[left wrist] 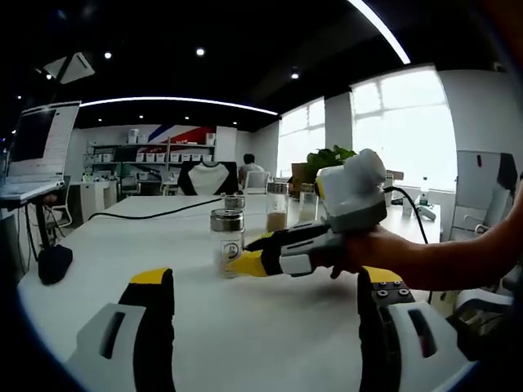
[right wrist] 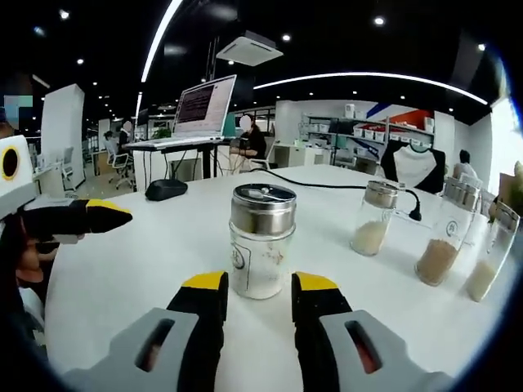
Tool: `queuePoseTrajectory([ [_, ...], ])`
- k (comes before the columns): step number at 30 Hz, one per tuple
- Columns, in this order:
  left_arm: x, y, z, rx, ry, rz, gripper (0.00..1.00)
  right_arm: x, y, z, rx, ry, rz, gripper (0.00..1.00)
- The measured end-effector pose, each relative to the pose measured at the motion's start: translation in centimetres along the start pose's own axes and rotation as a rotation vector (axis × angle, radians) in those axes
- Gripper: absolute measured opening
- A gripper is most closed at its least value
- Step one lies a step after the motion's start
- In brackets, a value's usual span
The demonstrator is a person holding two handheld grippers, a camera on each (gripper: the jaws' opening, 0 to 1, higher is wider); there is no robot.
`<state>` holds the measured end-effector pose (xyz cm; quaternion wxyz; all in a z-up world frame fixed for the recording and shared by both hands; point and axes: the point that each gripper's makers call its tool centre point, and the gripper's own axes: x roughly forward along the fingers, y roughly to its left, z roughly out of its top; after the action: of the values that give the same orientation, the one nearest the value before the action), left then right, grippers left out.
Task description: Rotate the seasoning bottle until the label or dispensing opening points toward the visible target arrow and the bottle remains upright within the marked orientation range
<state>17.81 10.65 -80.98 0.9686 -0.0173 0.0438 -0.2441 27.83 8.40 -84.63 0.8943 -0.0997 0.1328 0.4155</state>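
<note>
The bottle stands upright on the table, just ahead of the right gripper, jaws apart, seemingly not touching it; left gripper gapes wide, well back

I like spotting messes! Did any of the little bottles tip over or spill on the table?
No, nothing stands out. The seasoning bottle stands upright with its metal lid on, just ahead of the right gripper and its open jaws. The three bottles beside it are upright too, and the white table around them looks clean.
</note>
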Motion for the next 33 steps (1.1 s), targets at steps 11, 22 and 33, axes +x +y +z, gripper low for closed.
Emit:
queuePoseTrajectory([
  [11, 0.0, -0.2, -0.4, -0.004, 0.007, -0.003, 0.98, -2.1, -3.1, 2.3, 0.004, -0.136, -0.011, 0.28],
  [22, 0.0, -0.1, -0.6, 0.003, 0.017, -0.002, 0.98, -1.2, -5.9, 3.4, -0.054, -0.152, -0.033, 0.28],
  [33, 1.5, 0.8, -0.1, -0.003, 0.016, 0.007, 0.98, 0.4, -9.8, 4.2, -0.006, -0.164, -0.095, 0.36],
])
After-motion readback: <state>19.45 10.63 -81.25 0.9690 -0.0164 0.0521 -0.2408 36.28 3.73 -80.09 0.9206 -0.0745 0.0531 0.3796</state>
